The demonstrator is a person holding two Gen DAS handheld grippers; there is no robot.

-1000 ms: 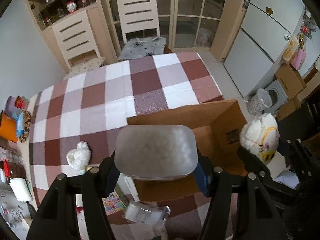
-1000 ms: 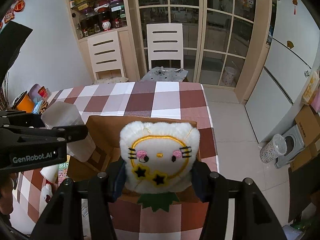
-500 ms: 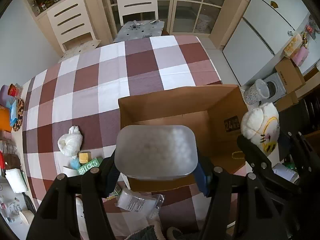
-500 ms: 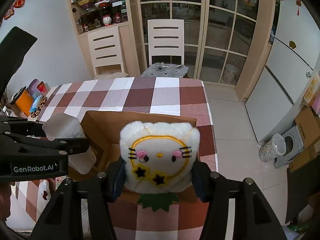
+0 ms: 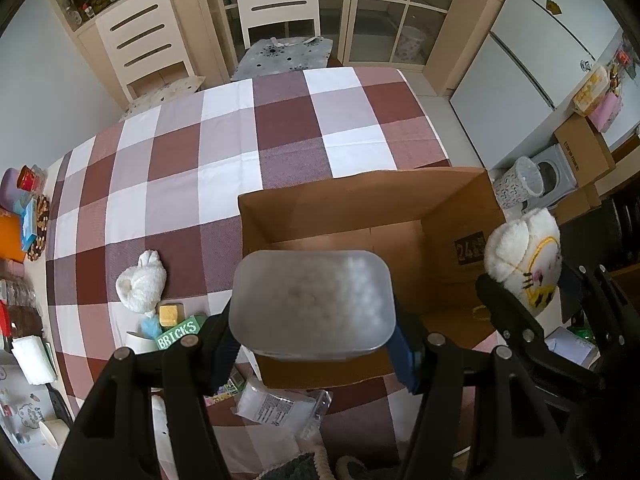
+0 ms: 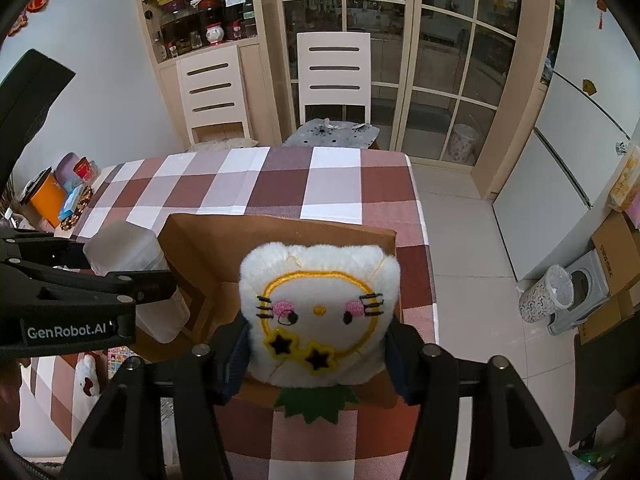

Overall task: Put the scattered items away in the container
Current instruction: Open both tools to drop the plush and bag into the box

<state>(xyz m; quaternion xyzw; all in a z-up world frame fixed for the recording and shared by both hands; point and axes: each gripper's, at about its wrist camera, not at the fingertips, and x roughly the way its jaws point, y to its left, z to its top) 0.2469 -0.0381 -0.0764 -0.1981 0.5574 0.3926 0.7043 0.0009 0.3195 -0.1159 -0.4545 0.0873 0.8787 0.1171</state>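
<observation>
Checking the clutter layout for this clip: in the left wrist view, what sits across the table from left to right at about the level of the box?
White plush toy → yellow block → frosted plastic tub in the left claw → cardboard box → white cat plush in the right claw.

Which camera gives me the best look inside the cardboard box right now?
The left wrist view: it looks down into the cardboard box, showing its floor and inner walls. In the right wrist view the plush toy hides most of it; only the far wall and rim show.
</observation>
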